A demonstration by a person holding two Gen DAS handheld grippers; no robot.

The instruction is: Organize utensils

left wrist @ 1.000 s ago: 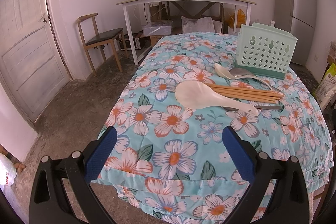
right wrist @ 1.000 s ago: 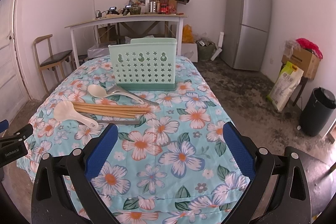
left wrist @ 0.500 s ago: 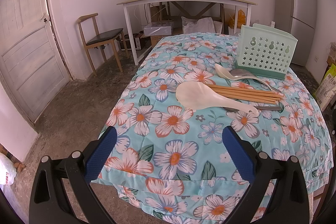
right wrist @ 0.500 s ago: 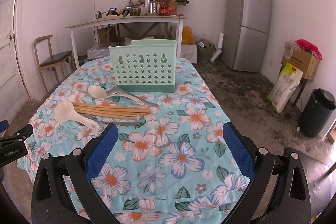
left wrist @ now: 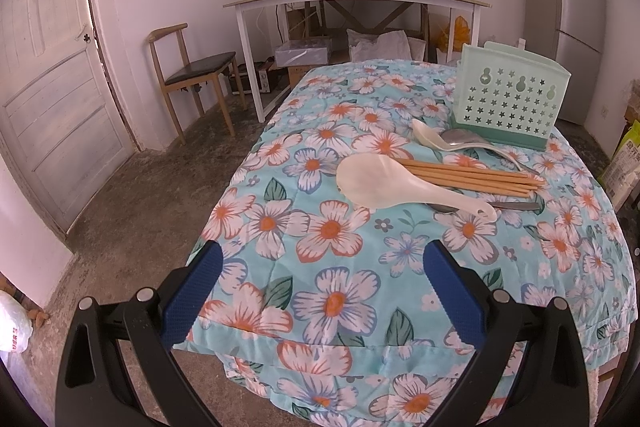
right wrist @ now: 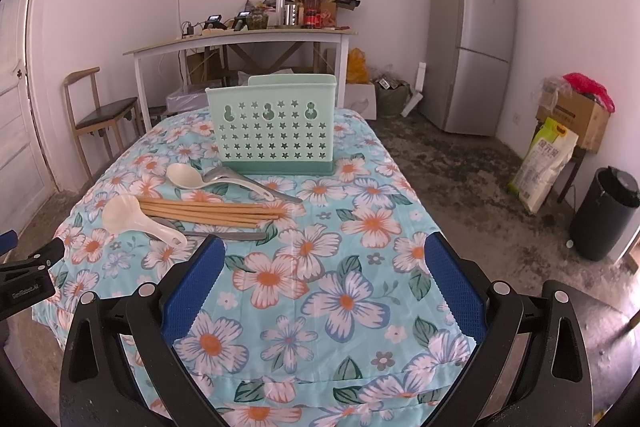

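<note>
A mint-green utensil holder (right wrist: pixel 276 129) (left wrist: pixel 508 101) with star cut-outs stands upright on the floral-covered table (right wrist: pixel 352 267). In front of it lie a white spoon (right wrist: pixel 188 177), a metal spoon (right wrist: pixel 240 177), several wooden chopsticks (right wrist: pixel 216 213) (left wrist: pixel 472 179), a white rice paddle (right wrist: pixel 136 219) (left wrist: pixel 396 187) and a metal utensil (right wrist: pixel 236 235) half under them. My right gripper (right wrist: pixel 320 279) hovers open near the table's front edge, nothing between its fingers. My left gripper (left wrist: pixel 320 287) is open over the table's left front corner, also holding nothing; part of it shows in the right wrist view (right wrist: pixel 28 271).
A wooden chair (left wrist: pixel 192 79) and a white desk (left wrist: pixel 356 3) loaded with bottles stand behind the table. A grey fridge (right wrist: pixel 472 43), a cardboard box (right wrist: pixel 576 115), a sack (right wrist: pixel 548 163) and a black bin (right wrist: pixel 604 215) line the right side. A door (left wrist: pixel 48 67) is at the left.
</note>
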